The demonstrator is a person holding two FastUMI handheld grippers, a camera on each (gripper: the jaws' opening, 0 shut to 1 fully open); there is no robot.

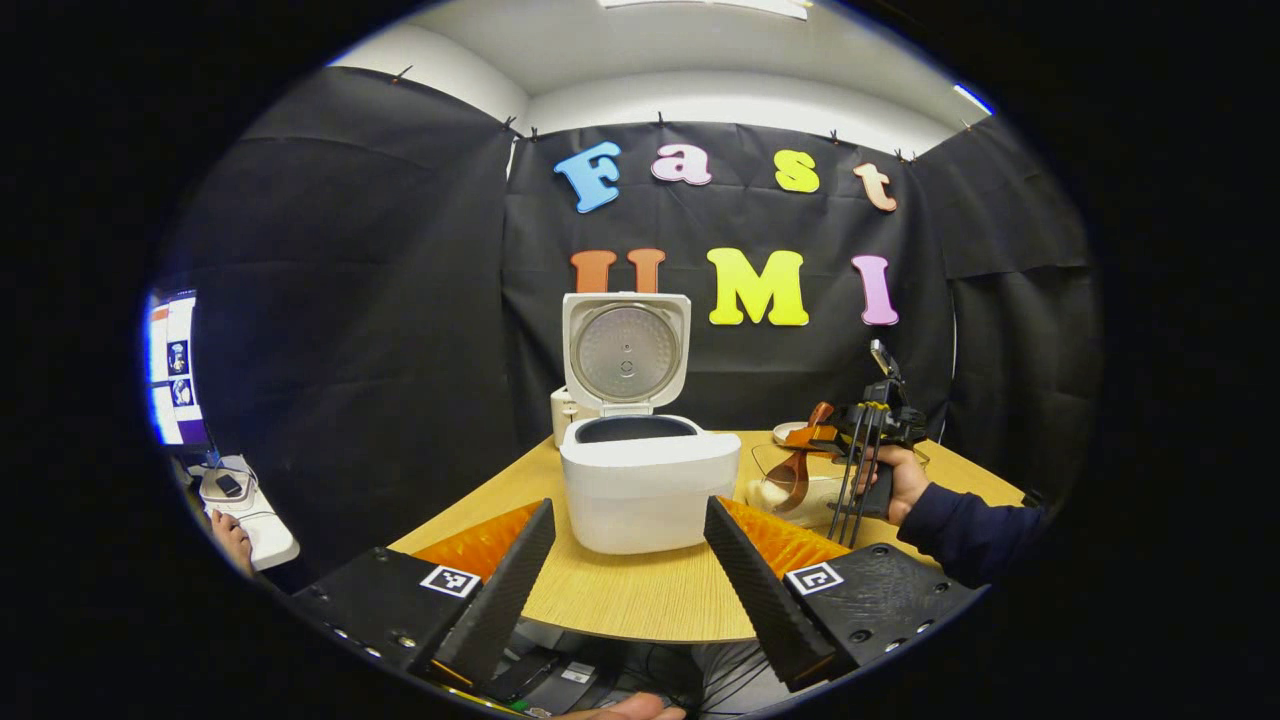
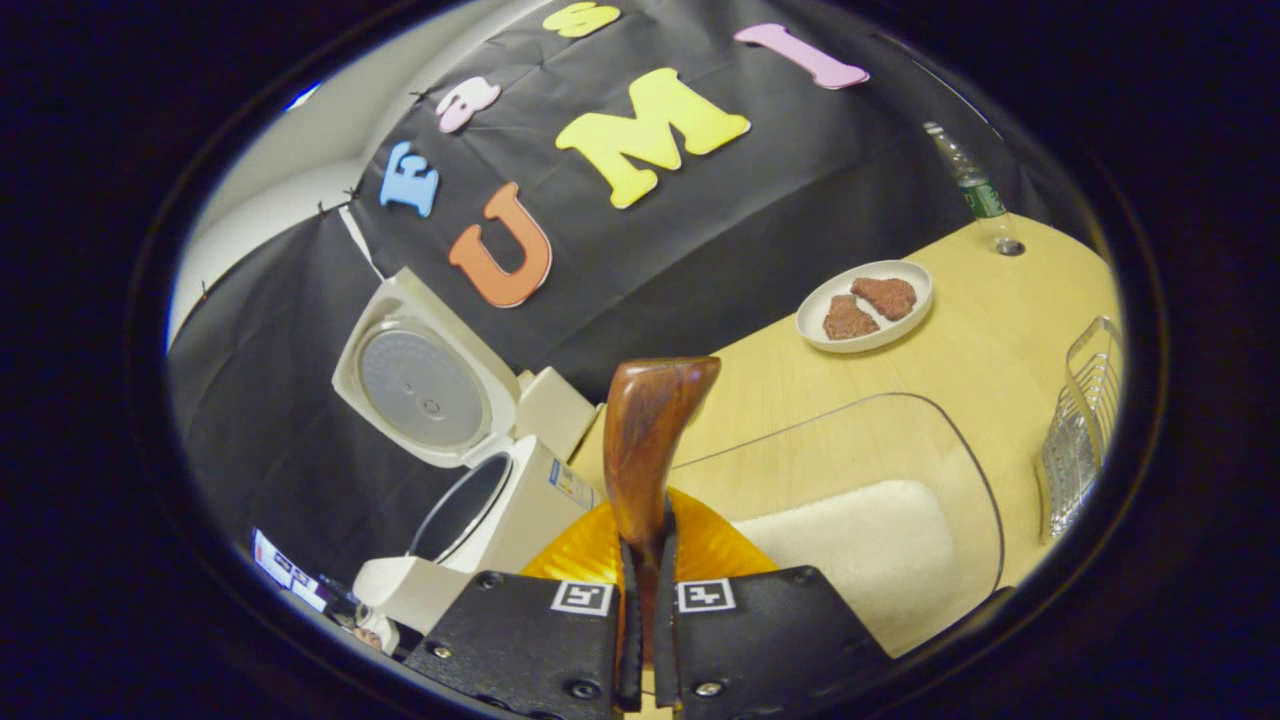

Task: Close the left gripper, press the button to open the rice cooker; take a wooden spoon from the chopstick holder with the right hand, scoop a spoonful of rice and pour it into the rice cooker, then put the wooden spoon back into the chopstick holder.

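Rice cooker: we see the white rice cooker [image 1: 648, 482] with its lid [image 1: 627, 352] standing upright and open, near the middle of the light wooden table [image 1: 640, 595]; the dark inner pot shows, so we judge the button step is done.
Left gripper: the left gripper [image 1: 627, 575] hovers over the near edge of the table, and its two fingers stand wide apart with nothing between them.
Right gripper: the right gripper [image 2: 642, 620] has both fingers pressed narrow on the handle of the brown wooden spoon [image 2: 645, 450]; in the left gripper view we see this gripper [image 1: 868, 428] and the hand [image 1: 900, 480] that holds it.
Spoon position: from the left gripper view its bowl points down into the clear container of white rice [image 2: 850, 530], toward the right edge of the table.
Handling: we think the spoon is stiff, light and smooth, so it can turn between the fingers; a hold low on the handle seems best. The rice is loose and will spill if the bowl tilts.
Other things: a white plate with two brown pieces [image 2: 866, 305] sits toward the far edge.
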